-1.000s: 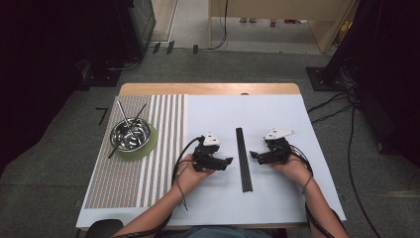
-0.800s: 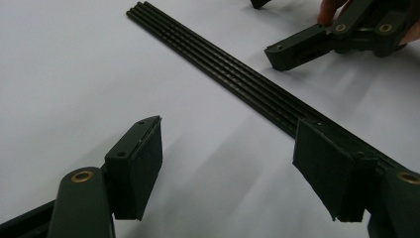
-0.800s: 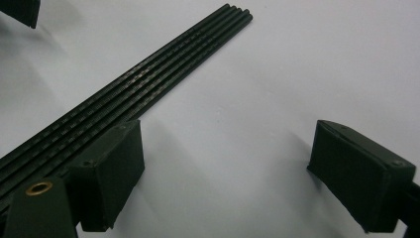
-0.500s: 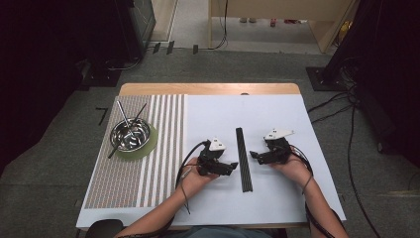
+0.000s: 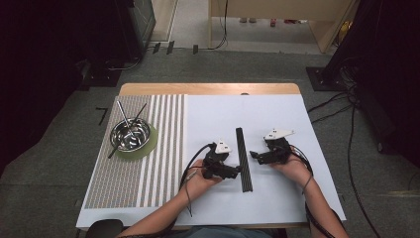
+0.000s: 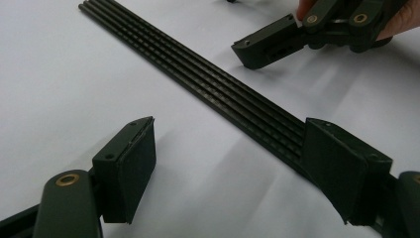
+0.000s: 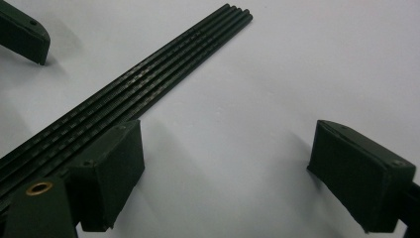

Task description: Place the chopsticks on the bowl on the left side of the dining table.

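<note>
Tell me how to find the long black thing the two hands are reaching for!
Look at the white sheet covering most of the table, to the right of the striped mat. In its middle, between the left tool and the right tool, lies a bundle of thin black rods running away from the person. It is the only long, straight, flat-lying thing there; the other sticks lean in the metal bowl.

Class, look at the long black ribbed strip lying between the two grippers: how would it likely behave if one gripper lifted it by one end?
The black ribbed strip lies dead straight and flat on the white sheet, so it is probably fairly stiff, though its thinness suggests some sag. Its grooves look like separate thin rods side by side; if so, they may scatter or roll. Lying flat, it may slide before the fingers get under it.
</note>
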{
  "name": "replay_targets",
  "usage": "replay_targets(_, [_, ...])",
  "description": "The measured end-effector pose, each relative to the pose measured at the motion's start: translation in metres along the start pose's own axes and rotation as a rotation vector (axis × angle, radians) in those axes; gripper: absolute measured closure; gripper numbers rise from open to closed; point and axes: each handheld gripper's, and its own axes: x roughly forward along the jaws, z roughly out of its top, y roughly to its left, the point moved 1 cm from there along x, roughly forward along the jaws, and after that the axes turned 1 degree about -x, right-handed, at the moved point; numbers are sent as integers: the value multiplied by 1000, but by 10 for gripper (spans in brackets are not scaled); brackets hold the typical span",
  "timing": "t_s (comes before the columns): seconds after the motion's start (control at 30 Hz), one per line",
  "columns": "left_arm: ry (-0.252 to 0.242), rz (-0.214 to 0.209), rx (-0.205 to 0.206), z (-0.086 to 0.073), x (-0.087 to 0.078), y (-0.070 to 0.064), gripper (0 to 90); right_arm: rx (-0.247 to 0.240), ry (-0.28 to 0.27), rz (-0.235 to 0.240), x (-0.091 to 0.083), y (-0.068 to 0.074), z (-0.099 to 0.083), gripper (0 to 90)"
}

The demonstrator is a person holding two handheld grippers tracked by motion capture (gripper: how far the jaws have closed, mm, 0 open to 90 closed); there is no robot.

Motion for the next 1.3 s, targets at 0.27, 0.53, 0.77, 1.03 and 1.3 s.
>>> replay_targets(0.27, [-9, 33, 55, -1, 4, -7, 222, 0, -1, 0, 0, 0, 0, 133])
replay_targets(0.53, [1, 49, 77, -1, 6, -11, 223, -2, 0, 0, 0, 0, 0, 133])
replay_targets(0.77, [8, 60, 84, -1, 7, -12, 233, -2, 0, 0, 0, 0, 0, 133])
replay_targets(1.03, [12, 64, 89, -1, 8, -13, 236, 0, -1, 1, 0, 0, 0, 133])
replay_targets(1.3, [6, 56, 75, -2, 7, -12, 246, -1, -1, 1, 0, 0, 0, 133])
